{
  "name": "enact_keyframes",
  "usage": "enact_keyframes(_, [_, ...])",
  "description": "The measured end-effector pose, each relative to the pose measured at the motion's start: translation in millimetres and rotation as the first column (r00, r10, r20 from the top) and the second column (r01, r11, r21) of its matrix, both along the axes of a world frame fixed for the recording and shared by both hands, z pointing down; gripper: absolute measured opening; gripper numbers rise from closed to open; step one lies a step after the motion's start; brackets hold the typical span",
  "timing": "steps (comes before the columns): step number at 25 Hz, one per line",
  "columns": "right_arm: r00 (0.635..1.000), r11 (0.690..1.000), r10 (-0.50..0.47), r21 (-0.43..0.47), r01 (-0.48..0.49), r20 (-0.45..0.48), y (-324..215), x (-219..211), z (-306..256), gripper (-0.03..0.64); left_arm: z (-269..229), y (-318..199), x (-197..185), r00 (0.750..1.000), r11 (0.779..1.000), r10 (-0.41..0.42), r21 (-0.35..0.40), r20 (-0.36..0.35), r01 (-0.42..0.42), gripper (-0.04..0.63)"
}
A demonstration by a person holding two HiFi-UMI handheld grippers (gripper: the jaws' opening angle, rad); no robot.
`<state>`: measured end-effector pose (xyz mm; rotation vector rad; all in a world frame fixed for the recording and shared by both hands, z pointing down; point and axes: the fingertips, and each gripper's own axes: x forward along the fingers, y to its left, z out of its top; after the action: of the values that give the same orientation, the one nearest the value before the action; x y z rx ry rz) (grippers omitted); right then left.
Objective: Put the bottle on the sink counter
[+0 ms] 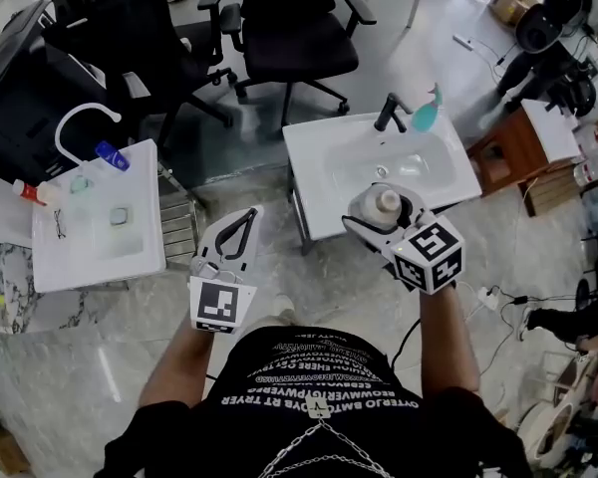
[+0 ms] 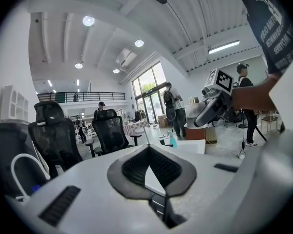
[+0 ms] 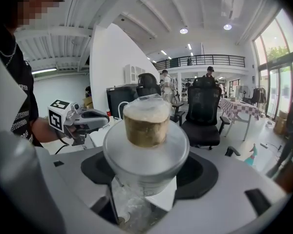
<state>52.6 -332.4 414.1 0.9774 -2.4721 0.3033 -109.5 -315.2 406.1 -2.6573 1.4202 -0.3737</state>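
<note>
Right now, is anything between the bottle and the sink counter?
Nothing visible. The right gripper holds the bottle by the sink counter's near edge, which is bare. The faucet and teal spray bottle stand at the far edge.

Head cam sits above both units and points steeply down: left gripper (image 1: 245, 219) and right gripper (image 1: 381, 210) are near the lens, with the white sink (image 1: 317, 165) just ahead of the right one's jaws. Each gripper cam rides close behind its own jaws and faces roughly level, slightly up, across the hall; the bottle (image 3: 146, 126) clamped right in front fills the right cam's near field. Cross-cover: each gripper cam catches the other gripper off to its side, and all three views share the black office chairs (image 1: 299, 38) beyond the jaws.
</note>
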Motion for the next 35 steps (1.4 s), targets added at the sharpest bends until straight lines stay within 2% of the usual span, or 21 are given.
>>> enact_keyframes(6, [1.000, 1.000, 0.012, -0.021, -0.013, -0.026, -14.9, -9.2, 17.6, 0.333, 2.6, -18.9, -7.2, 1.000, 1.000, 0.008, -0.001, -0.018, -0.008, 0.006])
enact_keyframes(11, [0.999, 0.999, 0.041, -0.022, -0.041, -0.031, -35.8, -5.1, 51.1, 0.333, 12.0, -29.3, -10.5, 1.000, 1.000, 0.001, -0.006, -0.006, -0.001, 0.006])
enact_keyframes(24, [0.995, 0.994, 0.035, -0.102, -0.044, -0.092, -85.6, -2.3, 206.6, 0.333, 26.6, -77.1, -23.1, 0.994, 0.993, -0.099, -0.056, 0.049, 0.102, 0.006])
enact_keyframes(27, [0.993, 0.991, 0.021, -0.131, -0.037, -0.118, -90.7, 1.3, 242.3, 0.333, 25.4, -88.0, -24.0, 0.990, 0.990, -0.124, -0.052, 0.072, 0.128, 0.006])
enact_keyframes(35, [0.989, 0.982, -0.061, -0.185, 0.036, -0.132, -91.2, -2.2, 312.3, 0.333, 18.1, -110.9, -23.8, 0.984, 0.986, -0.163, -0.015, 0.078, 0.164, 0.006])
